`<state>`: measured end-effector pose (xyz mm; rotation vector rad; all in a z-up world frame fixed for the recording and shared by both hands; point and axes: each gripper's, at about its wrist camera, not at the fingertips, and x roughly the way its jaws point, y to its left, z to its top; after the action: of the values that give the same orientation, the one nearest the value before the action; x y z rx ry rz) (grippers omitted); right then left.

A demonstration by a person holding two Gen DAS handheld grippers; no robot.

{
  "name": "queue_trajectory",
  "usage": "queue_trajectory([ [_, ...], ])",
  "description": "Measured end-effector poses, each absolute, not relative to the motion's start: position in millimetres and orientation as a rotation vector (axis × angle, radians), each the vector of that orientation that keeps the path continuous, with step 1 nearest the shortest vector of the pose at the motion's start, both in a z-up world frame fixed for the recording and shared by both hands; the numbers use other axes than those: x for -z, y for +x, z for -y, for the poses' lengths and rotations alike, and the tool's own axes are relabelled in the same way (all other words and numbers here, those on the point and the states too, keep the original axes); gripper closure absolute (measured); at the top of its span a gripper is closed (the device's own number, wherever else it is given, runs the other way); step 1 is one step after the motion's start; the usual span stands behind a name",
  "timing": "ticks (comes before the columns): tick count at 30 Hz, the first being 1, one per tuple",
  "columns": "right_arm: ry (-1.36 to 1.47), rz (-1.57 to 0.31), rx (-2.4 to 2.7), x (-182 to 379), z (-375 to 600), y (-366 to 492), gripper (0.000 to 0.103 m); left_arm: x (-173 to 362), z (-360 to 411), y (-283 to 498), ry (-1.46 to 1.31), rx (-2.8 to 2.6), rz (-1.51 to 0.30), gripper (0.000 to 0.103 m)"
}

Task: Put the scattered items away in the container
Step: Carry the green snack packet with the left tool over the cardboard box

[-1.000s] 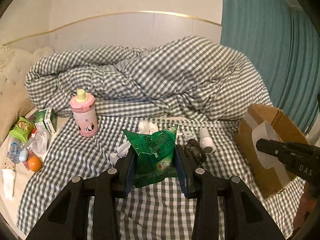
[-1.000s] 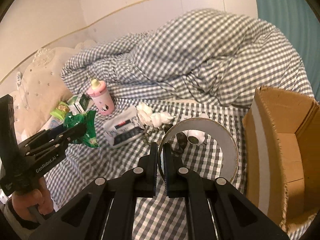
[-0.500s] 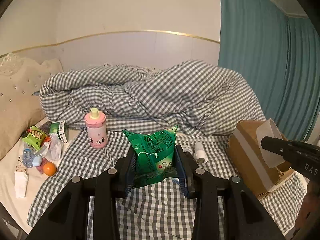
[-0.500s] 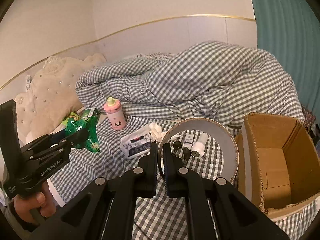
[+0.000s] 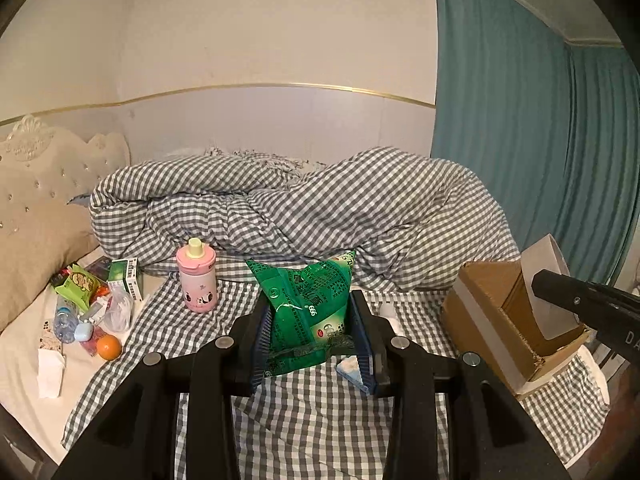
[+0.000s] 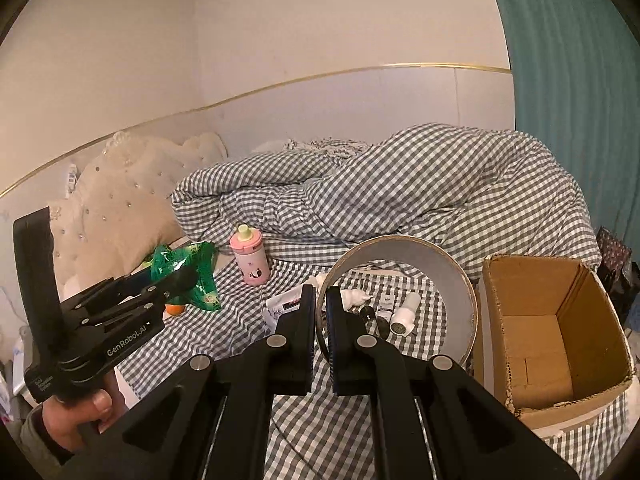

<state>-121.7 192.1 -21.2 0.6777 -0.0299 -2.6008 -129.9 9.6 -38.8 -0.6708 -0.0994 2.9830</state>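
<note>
My left gripper (image 5: pixel 312 320) is shut on a green plastic packet (image 5: pixel 308 300), held upright above the checked bedsheet. In the right wrist view the same gripper (image 6: pixel 188 274) hangs at the left with the green packet (image 6: pixel 194 268), a hand on its handle. My right gripper (image 6: pixel 321 304) is shut on the rim of a wide grey-white tape ring (image 6: pixel 452 276), which stands on edge over the bed. An open cardboard box (image 6: pixel 560 320) sits at the right on the bed; from the left wrist the box (image 5: pixel 488 292) lies just below the right gripper (image 5: pixel 540 280).
A pink bottle (image 5: pixel 197 280) stands by the rumpled checked duvet (image 5: pixel 320 208). An orange (image 5: pixel 109 347), snack packs and small bottles lie at the left by the pillow. A white tube (image 6: pixel 404 314), tissue (image 6: pixel 352 296) and a wrapper show through the ring. A teal curtain hangs at the right.
Both grippers have risen and drawn back from the bed, each keeping its load. The bed items look smaller and lower, and more wall shows above.
</note>
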Motion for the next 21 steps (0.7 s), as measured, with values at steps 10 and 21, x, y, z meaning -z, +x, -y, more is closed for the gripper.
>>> queue_trajectory([
  [10, 0.661, 0.052, 2.692, 15, -234, -109, 0.098, 30, -44, -130, -0.634, -2.932, 0.081, 0.066],
  [21, 0.668, 0.094, 2.848, 3, -309, -102, 0.098, 18, -113, -140, -0.588, -2.82, 0.052, 0.065],
])
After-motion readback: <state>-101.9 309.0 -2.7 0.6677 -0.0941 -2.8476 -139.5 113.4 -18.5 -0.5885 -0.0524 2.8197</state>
